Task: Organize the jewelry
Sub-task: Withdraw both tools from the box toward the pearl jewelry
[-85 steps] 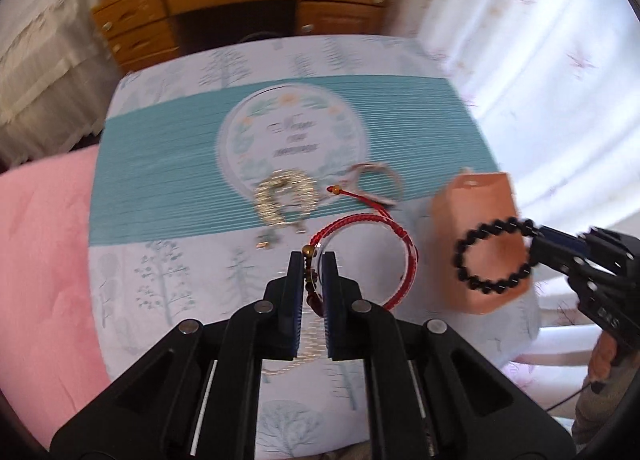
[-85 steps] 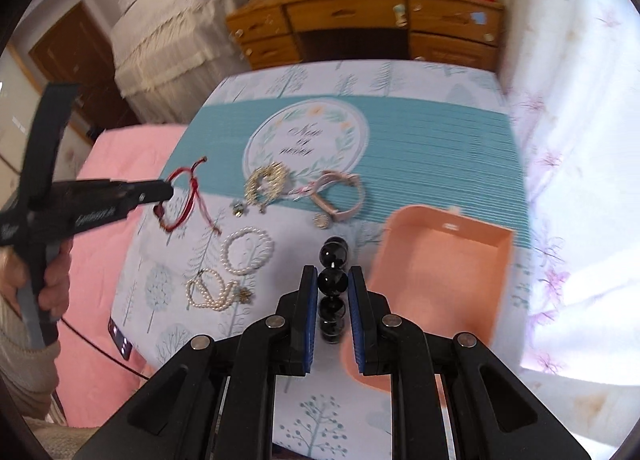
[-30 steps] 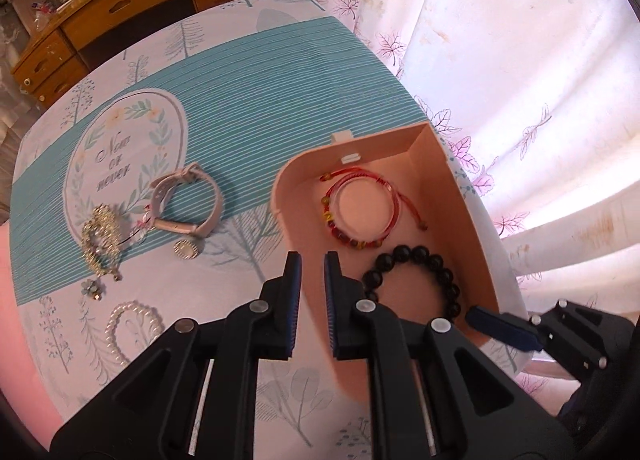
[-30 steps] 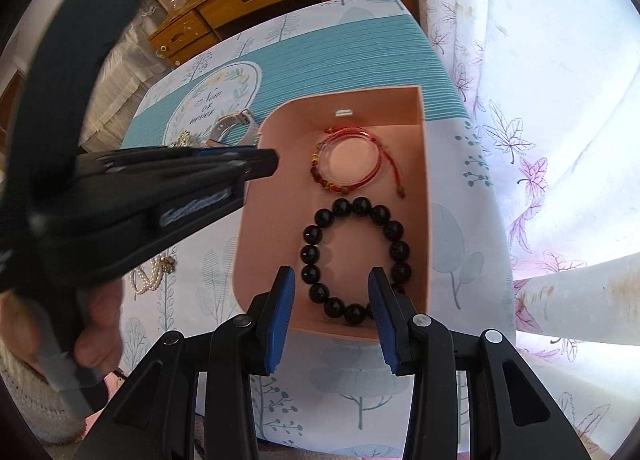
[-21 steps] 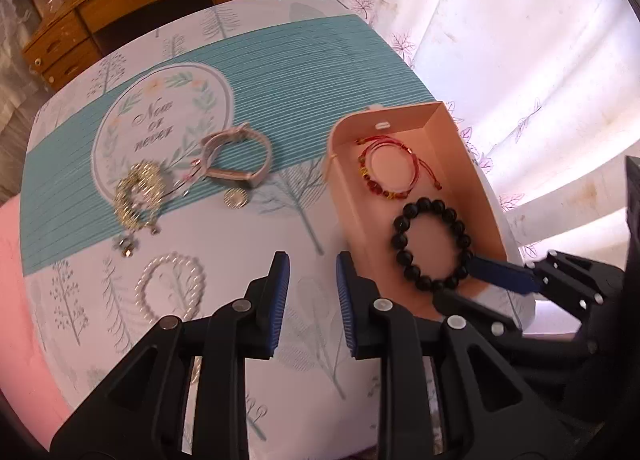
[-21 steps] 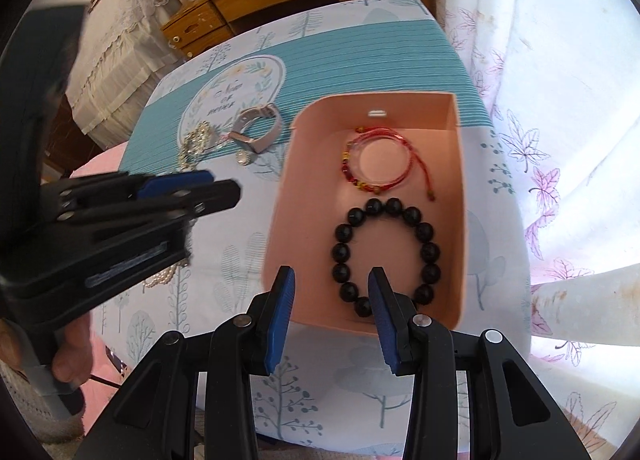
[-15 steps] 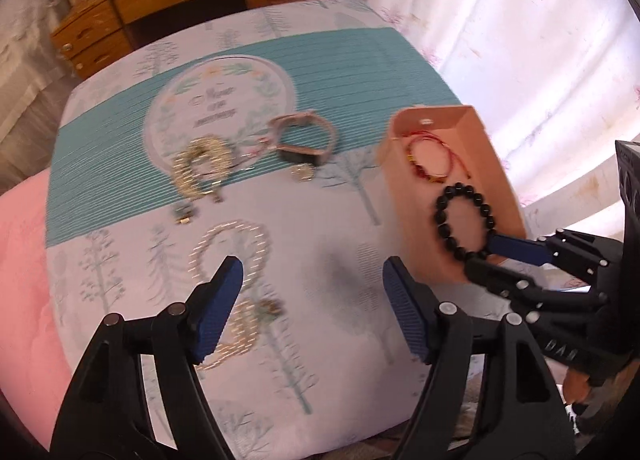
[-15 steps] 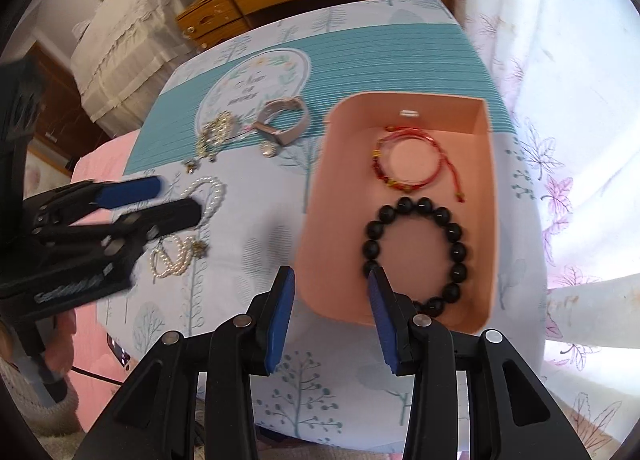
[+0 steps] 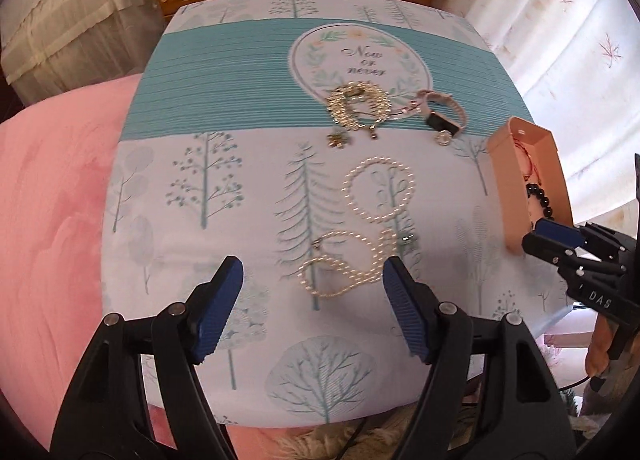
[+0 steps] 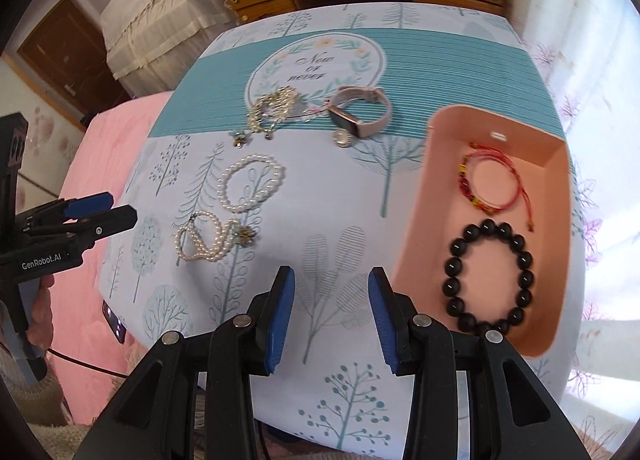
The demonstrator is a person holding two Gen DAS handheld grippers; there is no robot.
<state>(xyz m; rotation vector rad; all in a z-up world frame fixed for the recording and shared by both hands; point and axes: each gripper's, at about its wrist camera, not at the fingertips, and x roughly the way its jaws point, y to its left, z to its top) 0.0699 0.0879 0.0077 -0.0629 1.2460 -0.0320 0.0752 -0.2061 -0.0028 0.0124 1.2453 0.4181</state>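
Both bracelets carried 2.8 s ago now lie released in the pink box (image 10: 558,188): the red cord bracelet (image 10: 490,184) toward its far end, the black bead bracelet (image 10: 486,276) nearer. Since then the left gripper (image 9: 310,296) has swung away from the box and spread its jaws wide; it holds nothing and hovers over the near edge of the desk (image 9: 200,108), lined up with the doubled pearl strand (image 9: 344,268). Just beyond that strand lies a pearl bracelet (image 9: 378,190), and farther back a gold chain (image 9: 358,106) with a pink watch (image 9: 442,114) beside it. To the right, the right gripper (image 10: 330,320) is moderately open and empty, just left of the box.

Two pieces are stowed and four remain loose. Judging by its aim, the next step is for the left gripper to descend, straddle the thin pearl strand and close low against the cloth.
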